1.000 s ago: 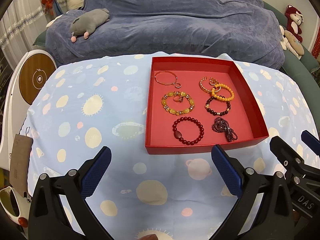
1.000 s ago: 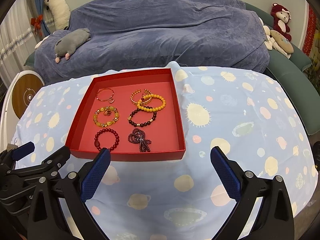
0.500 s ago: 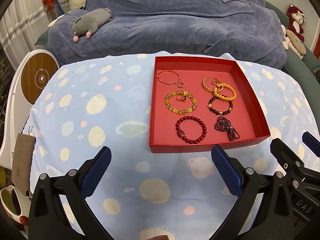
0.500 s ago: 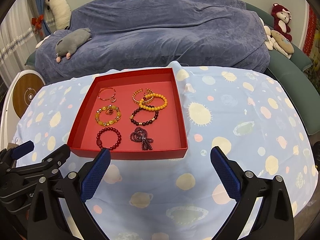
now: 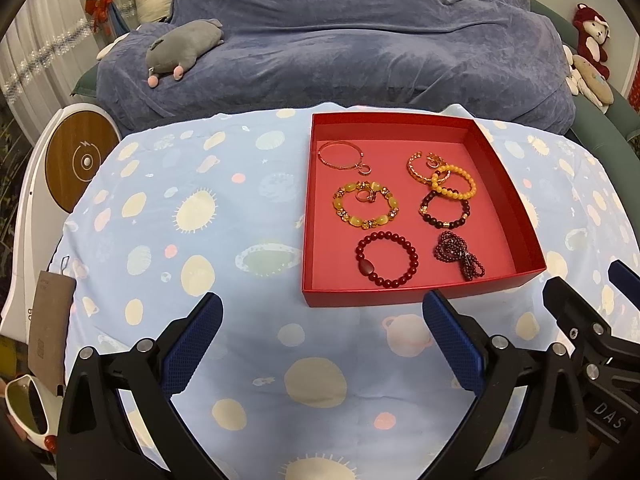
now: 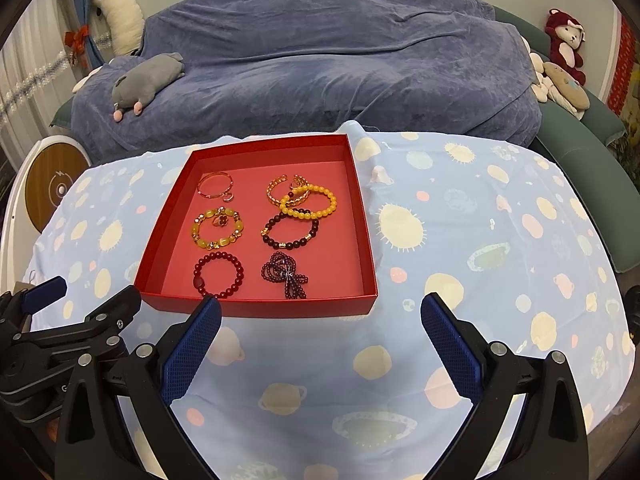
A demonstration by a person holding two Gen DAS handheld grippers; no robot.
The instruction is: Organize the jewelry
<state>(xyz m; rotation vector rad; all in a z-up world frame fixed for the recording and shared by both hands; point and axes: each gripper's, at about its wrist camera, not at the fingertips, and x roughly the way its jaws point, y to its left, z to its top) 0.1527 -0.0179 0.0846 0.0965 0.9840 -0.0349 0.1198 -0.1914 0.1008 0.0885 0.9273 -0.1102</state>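
A red tray [image 5: 516, 204] [image 6: 362, 216] sits on the table and holds several bracelets. Among them are a thin gold bangle [image 5: 340, 156], a yellow stone bracelet [image 5: 366, 210], an orange bead bracelet [image 5: 454, 182], a dark red bead bracelet [image 5: 386, 258] [image 6: 219, 274] and a bunched purple bead strand [image 5: 458, 254] [image 6: 285, 274]. My left gripper [image 5: 320, 332] is open and empty, just in front of the tray's near wall. My right gripper [image 6: 320, 330] is open and empty, in front of the tray's near right corner.
The table has a light blue cloth with planet prints [image 5: 192, 216] [image 6: 480, 240]. A sofa under a blue cover [image 5: 360, 48] stands behind it with a grey plush toy [image 5: 180, 46]. A white round-faced device [image 5: 76, 160] is at the left edge.
Both grippers have drawn slightly nearer the tray; the tray sits a little lower and larger in both views. Both stay open. The jewelry has not moved.
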